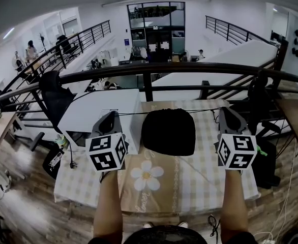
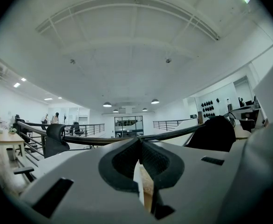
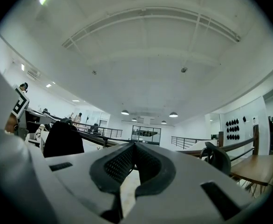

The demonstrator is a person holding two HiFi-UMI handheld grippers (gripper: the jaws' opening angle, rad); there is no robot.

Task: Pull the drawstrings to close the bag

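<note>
Black drawstring bag (image 1: 168, 131) is sitting mid-desk (image 1: 189, 182) on the checkered cloth, mouth toward the railing. The left claw (image 1: 111, 117) is clenched tight on the left drawstring (image 1: 133, 113), and the right claw (image 1: 224, 112) on the right drawstring (image 1: 202, 109). Both cords run out taut to either side. A white box (image 1: 95, 111) sits just left of the bag.

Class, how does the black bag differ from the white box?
The bag is black and rounded; the box is white and flat-topped. The bag lies mid-table, its drawstring taut between the left tongs and right tongs; the box sits left. Both rest on the table.
</note>
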